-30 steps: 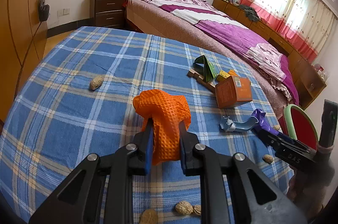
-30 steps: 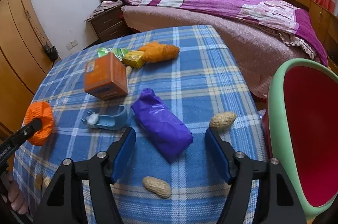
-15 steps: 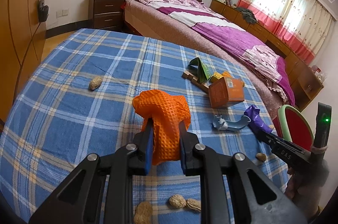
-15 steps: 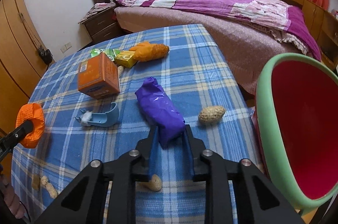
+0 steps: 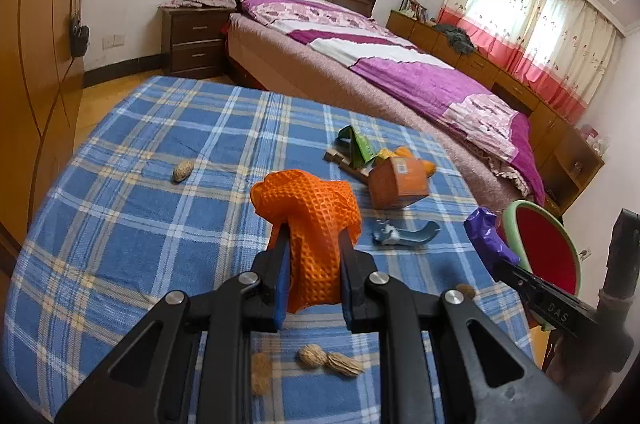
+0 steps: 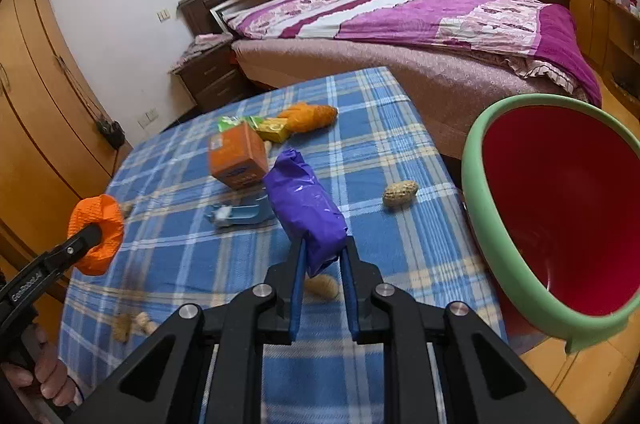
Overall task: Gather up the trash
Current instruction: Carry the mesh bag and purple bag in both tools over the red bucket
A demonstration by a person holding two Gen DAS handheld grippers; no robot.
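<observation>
The counter (image 5: 120, 224) stands before the bed (image 5: 400, 79). On it, near the far right corner, a carton (image 6: 239, 156) lies among small packets (image 6: 276, 128). A scoop (image 6: 240, 214) lies just in front of the carton. Peanuts (image 5: 330, 360) lie along the near edge; one peanut (image 5: 183, 170) lies apart at the left. The bin (image 6: 552, 207) stands off the counter's right edge. A nightstand (image 5: 192, 39) stands left of the bed, against the wall.

Table, blue plaid cloth (image 5: 132, 224): orange carton (image 5: 400, 181) at one o'clock, blue scoop (image 5: 404, 236), loose peanuts (image 5: 330, 358) at six.
</observation>
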